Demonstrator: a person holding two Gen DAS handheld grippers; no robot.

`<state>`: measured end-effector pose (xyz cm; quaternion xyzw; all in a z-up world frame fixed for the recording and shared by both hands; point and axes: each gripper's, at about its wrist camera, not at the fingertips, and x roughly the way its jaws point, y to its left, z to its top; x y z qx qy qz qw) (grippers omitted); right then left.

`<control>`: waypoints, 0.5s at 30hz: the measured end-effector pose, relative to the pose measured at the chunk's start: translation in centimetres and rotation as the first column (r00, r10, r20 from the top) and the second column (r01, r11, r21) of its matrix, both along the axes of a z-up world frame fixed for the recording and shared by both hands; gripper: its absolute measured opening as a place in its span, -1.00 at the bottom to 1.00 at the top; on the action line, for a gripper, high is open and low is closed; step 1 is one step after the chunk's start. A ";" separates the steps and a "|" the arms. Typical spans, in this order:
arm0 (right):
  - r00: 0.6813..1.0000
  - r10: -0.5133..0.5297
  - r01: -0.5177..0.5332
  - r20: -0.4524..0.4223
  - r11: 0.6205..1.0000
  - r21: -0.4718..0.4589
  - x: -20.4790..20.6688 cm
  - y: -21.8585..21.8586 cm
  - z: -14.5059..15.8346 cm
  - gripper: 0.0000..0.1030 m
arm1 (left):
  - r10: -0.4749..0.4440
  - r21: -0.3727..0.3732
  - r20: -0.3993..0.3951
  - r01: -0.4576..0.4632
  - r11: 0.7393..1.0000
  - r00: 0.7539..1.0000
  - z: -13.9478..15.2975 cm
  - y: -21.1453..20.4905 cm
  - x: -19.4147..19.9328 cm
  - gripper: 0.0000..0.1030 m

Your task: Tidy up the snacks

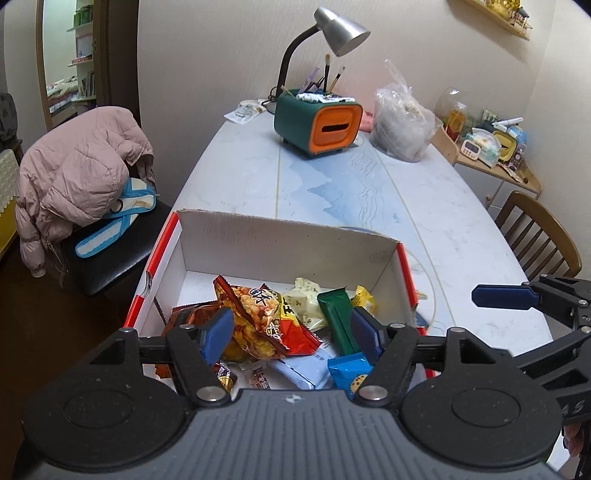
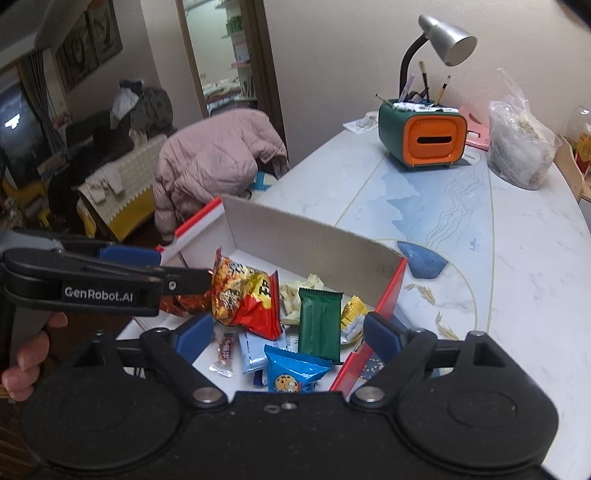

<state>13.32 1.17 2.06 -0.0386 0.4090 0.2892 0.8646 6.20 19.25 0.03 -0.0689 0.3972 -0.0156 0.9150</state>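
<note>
Above cardboard box [image 1: 280, 236], crinkly foil snack packets [image 1: 258, 317], both grippers' fingers [image 2: 380, 334] spread, empty.

Box's [image 1: 288, 236] near wall behind fingers [image 1: 218, 332]

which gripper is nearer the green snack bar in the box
Right, though it's close. The right gripper hangs open over the green snack bar. The left gripper, also open, sits toward the popcorn bag beside it.

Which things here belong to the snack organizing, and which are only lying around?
Belong to the job:
- cardboard box
- red chip bag
- green wafer pack
- blue cookie pack

Just lying about:
- desk lamp
- green-orange organizer
- plastic bag
- pink jacket
</note>
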 end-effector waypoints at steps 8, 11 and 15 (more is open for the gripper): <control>0.998 -0.009 0.006 0.056 0.998 0.060 -1.6 -1.9 1.8 0.93 | -0.004 0.000 0.035 0.004 1.000 0.999 1.1 -0.8 -1.6 0.45; 0.997 -0.010 0.005 0.072 0.998 0.065 -2.1 -2.2 2.2 0.99 | -0.010 0.005 0.047 0.010 1.000 0.999 1.3 -1.1 -2.1 0.51; 0.996 -0.022 0.016 0.092 0.998 0.058 -2.7 -2.5 2.4 1.00 | -0.019 0.011 0.068 0.018 1.000 0.998 1.6 -1.3 -2.8 0.59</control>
